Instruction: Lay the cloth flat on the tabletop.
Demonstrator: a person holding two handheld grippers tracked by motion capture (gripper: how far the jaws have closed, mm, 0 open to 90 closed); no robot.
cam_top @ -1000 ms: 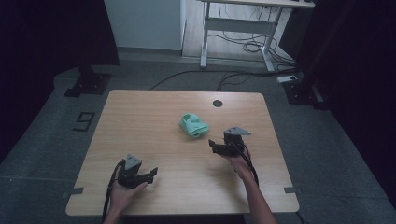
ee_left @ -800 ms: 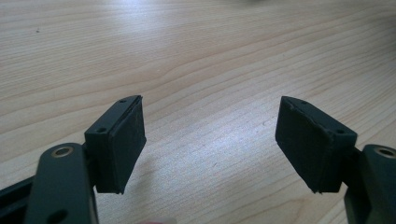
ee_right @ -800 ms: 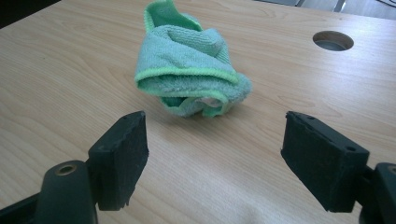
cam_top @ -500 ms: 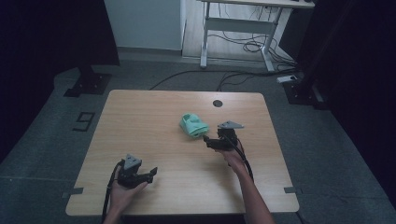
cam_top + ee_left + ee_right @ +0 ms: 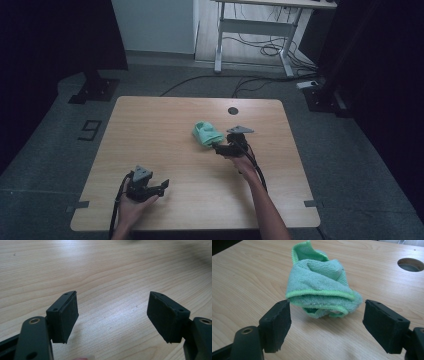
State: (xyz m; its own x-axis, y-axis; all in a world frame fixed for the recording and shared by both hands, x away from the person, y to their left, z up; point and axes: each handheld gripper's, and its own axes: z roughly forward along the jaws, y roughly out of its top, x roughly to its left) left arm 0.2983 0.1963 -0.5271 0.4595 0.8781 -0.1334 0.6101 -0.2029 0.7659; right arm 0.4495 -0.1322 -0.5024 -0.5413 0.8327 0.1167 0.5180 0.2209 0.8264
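The green cloth (image 5: 207, 134) lies crumpled on the wooden counter (image 5: 150, 130), right of its middle and nearer the far edge, short of the round hole (image 5: 232, 110). The right tool (image 5: 220, 147) sits just beside the cloth's near end, jaws spread wide; in the right gripper view the cloth (image 5: 320, 282) lies just ahead of the gap between the two pads, touching neither. The left tool (image 5: 161, 186) rests near the counter's near edge toward the left corner, jaws also spread, with bare wood between them, well apart from the cloth.
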